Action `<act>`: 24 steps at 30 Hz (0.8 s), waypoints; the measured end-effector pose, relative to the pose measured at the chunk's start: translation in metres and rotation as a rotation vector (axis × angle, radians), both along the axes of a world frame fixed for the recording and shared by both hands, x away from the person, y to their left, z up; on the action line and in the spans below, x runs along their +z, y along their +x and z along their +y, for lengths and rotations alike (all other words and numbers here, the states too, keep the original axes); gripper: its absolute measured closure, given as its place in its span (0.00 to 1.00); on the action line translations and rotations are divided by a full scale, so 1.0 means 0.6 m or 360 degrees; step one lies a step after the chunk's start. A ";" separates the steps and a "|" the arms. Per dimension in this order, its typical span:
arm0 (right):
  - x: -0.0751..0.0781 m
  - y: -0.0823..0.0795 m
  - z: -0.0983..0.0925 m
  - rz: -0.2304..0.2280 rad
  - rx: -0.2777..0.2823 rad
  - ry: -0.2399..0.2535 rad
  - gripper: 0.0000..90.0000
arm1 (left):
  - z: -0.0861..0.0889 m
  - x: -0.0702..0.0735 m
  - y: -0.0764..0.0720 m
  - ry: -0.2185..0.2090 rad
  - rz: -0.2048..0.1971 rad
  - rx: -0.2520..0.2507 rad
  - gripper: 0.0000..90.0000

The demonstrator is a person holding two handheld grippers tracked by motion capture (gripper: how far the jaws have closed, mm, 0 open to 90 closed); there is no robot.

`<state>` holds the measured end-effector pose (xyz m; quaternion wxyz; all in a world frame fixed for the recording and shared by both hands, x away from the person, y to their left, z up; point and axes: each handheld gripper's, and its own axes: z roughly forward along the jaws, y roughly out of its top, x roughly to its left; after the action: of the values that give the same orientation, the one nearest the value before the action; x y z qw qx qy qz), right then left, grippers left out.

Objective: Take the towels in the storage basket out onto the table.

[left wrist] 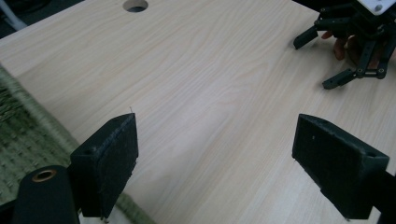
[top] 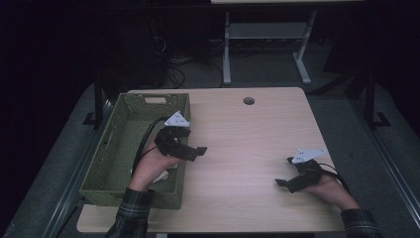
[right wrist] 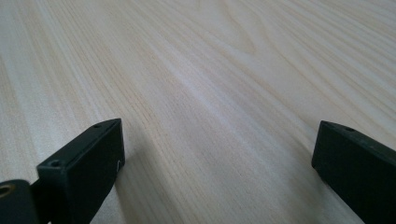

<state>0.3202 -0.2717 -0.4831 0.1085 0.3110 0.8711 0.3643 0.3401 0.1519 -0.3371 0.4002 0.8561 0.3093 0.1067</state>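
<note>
My left gripper (top: 194, 141) hovers over the right rim of a green woven basket (top: 130, 194) and points right across the table. It is open, and in the left gripper view (left wrist: 217, 140) only bare wood lies between the jaws. My right gripper (top: 285, 171) rests low near the table's right front and points left. It is open too, with the jaws wide apart over empty tabletop (right wrist: 217, 135). The left gripper view also catches the right gripper (left wrist: 314, 64) farther off. A small white thing (top: 162, 176) lies in the basket's near right corner, partly hidden by my left hand.
The light wooden table (top: 247, 134) has a round cable hole (top: 248, 100) near its far edge. The basket takes up the table's left side, and its weave (left wrist: 23, 135) lies just left of the left jaw. Dark floor, cables and a white table frame (top: 227, 54) lie beyond.
</note>
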 end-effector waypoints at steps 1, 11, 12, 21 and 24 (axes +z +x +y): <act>0.000 0.000 0.000 0.0000 0.0000 0.0000 0.02 | 0.004 0.001 0.000 0.0002 0.0001 0.0007 0.15; 0.000 0.000 0.000 -0.0001 0.0000 0.0000 0.02 | 0.042 0.011 -0.001 0.0001 -0.0012 0.0079 0.15; 0.000 0.000 0.000 0.0000 0.0000 0.0000 0.02 | 0.043 0.011 -0.002 -0.0002 -0.0009 0.0090 0.15; 0.000 0.000 0.000 0.0000 0.0000 0.0000 0.02 | 0.078 0.015 -0.003 0.0024 -0.0030 0.0172 0.16; 0.000 0.000 0.000 0.0000 0.0000 0.0000 0.02 | 0.090 0.015 -0.004 0.0029 -0.0033 0.0207 0.16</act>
<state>0.3202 -0.2716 -0.4832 0.1085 0.3110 0.8711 0.3643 0.3376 0.2057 -0.3282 0.3879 0.8365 0.3591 0.1441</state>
